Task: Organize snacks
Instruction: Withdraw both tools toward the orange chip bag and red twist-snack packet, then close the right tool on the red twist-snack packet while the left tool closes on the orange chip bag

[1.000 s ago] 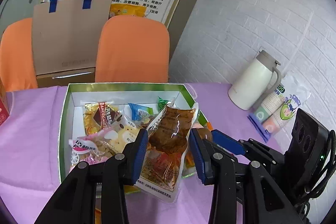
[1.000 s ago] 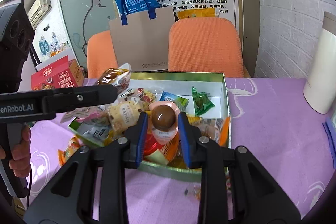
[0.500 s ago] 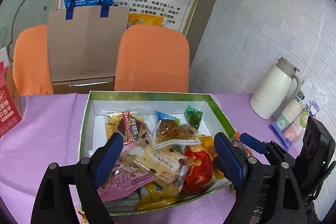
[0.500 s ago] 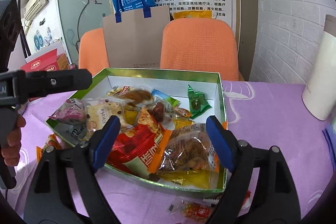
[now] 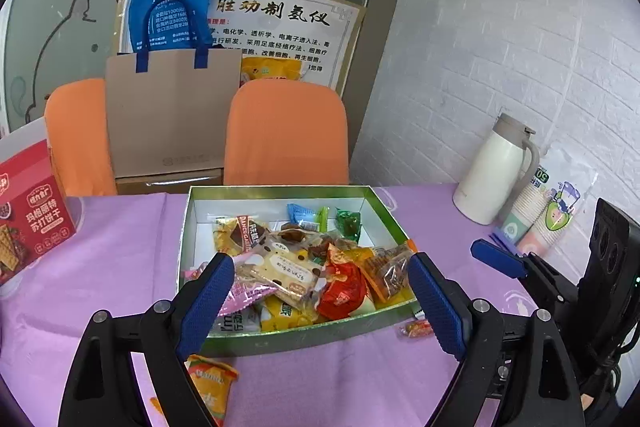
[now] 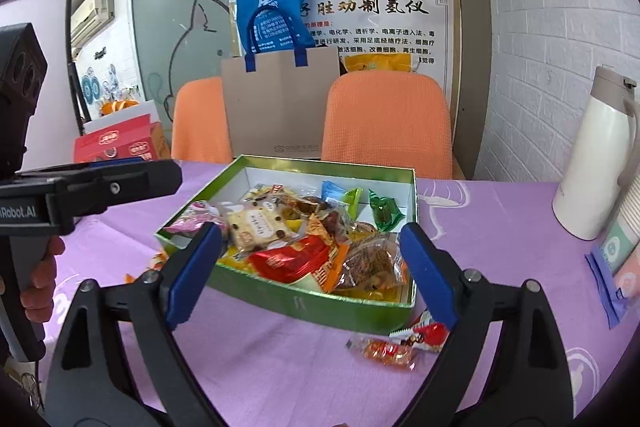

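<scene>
purple table [image 5: 120, 247]; both tools [image 5: 320, 301] [image 6: 310, 269] wide open, empty, before snack box [image 6: 304, 301].

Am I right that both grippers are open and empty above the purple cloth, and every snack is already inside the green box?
Not quite. Both the left gripper and right gripper are open and empty, but not every snack is in the green box. The right wrist view shows loose red and orange snacks on the purple cloth in front of it.
</scene>
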{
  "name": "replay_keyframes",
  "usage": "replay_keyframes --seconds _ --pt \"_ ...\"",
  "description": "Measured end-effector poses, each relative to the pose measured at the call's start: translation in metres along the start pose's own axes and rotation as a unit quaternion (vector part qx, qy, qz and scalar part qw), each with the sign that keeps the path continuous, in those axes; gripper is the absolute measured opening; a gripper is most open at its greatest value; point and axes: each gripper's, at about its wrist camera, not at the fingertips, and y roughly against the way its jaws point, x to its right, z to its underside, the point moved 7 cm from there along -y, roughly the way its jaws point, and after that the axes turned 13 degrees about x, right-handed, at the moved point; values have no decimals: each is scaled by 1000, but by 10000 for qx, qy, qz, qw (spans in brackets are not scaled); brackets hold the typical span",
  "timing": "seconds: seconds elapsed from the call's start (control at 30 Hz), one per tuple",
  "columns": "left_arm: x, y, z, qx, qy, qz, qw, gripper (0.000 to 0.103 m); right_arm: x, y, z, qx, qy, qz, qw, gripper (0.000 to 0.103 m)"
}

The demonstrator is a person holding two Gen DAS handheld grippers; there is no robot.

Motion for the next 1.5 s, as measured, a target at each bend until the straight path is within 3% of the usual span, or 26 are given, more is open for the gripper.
replay_keyframes --seconds 0.17,0.4,0.6,0.77,1.13,1.23,1.37,1.5 --pt "-4 40 8 42 -62 66 10000 92 2 34 -3 9 51 -9 10000 91" --pt "-53 69 47 -174 286 -222 9992 95 44 58 18 -229 -681 198 9972 91" --pt "-103 58 92 -626 800 -594 9931 95 65 38 71 -1059 -1070 392 9878 90" --pt "-113 36 115 -909 733 -653 9910 94 63 15 105 -1557 -1007 325 9821 84" --pt "-121 -4 131 -1210 552 -606 9893 94 78 -27 118 -1786 -961 398 9784 84" --pt "-120 -12 133 -1244 523 -543 9894 94 70 -29 123 -1913 -1042 168 9758 74" --pt "-111 -14 140 -1360 511 -268 9890 88 33 -14 124 -1993 -959 -636 9732 69" --pt "-96 -13 146 -1451 491 47 9882 86 25 -11 118 -1857 -304 -411 9813 69"
